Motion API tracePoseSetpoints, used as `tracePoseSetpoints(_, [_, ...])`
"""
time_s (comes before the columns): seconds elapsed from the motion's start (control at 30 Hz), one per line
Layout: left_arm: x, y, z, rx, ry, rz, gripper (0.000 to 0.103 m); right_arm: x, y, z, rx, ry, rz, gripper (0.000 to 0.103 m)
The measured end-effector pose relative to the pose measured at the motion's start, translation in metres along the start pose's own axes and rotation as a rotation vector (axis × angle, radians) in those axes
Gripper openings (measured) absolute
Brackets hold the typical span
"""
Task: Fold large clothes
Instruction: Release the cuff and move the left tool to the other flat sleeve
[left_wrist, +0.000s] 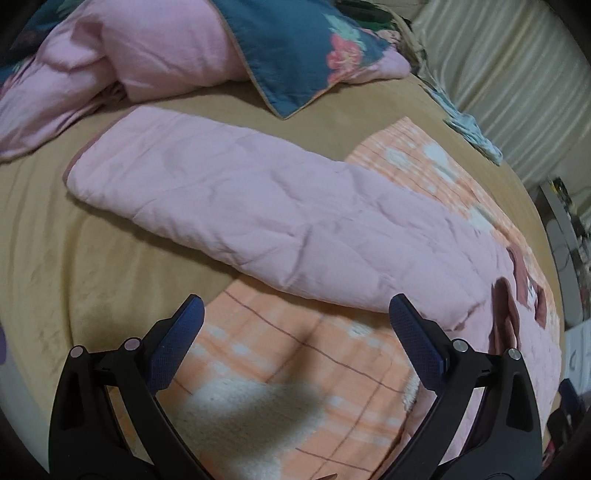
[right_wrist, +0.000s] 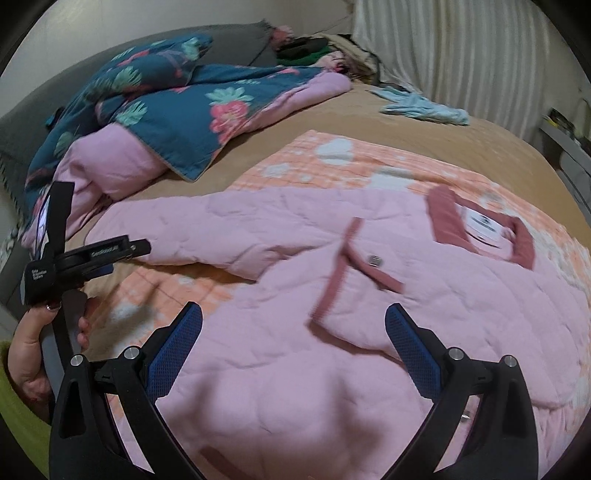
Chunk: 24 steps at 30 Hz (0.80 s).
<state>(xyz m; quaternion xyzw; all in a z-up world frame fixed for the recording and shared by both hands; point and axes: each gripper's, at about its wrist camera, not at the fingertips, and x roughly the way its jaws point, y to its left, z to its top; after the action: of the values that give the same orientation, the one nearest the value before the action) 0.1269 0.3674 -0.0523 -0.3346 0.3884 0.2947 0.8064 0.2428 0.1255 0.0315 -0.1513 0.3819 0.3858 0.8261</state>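
While both claws hung empty over the bed (left_wrist: 55, 236), we logged the layout left to right. Far left in the right wrist view: a hand (right_wrist: 27, 354) gripping the left gripper's handle; that L gripper (left_wrist: 295, 332) had its jaws wide apart, nothing between them, poised above the orange plaid blanket (left_wrist: 288, 373) just short of the sleeve (left_wrist: 207, 199). Probably staged there to take the sleeve next.

The pink quilted jacket (right_wrist: 369, 332) lay flat, front up, on the plaid blanket in the bed's middle, spread presumably so it can be folded w/o bunching. Its sleeve ran out straight toward the bed's left, cuff end resting on the tan sheet, well apart from the floral duvet (right_wrist: 192, 118) heaped beyond. Jacket's long axis: hem near us, collar (right_wrist: 480, 229) w/ white label at the far right, so it pointed away and rightward.

R gripper (right_wrist: 293, 332) hovered over the jacket body, jaws likewise apart, holding nothing. Contact w/ fabric: couldn't tell. A light blue cloth (right_wrist: 424, 107) sat far right, near the curtain (right_wrist: 461, 48).
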Motion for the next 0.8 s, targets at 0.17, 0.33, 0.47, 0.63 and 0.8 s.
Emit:
tracePoseSetpoints(0.17, [0.006,0.016,0.004,-0.042,0.008,0.011,0.094,0.017,0.027,0.009,-0.049,0.021,0.027,0.099])
tracePoseSetpoints(0.33, [0.006,0.03,0.011,-0.077,-0.008,0.02,0.094,0.035,0.047,0.016,-0.087,0.044,0.05,0.099])
tracePoseSetpoints(0.47, [0.008,0.043,0.019,-0.119,-0.026,0.038,0.094,0.048,0.061,0.021,-0.109,0.06,0.067,0.099])
tracePoseSetpoints(0.63, [0.014,0.059,0.028,-0.176,-0.039,0.039,0.094,0.06,0.073,0.026,-0.12,0.066,0.084,0.099])
tracePoseSetpoints(0.8, [0.023,0.073,0.034,-0.24,-0.054,0.038,0.094,0.065,0.071,0.023,-0.102,0.069,0.092,0.099])
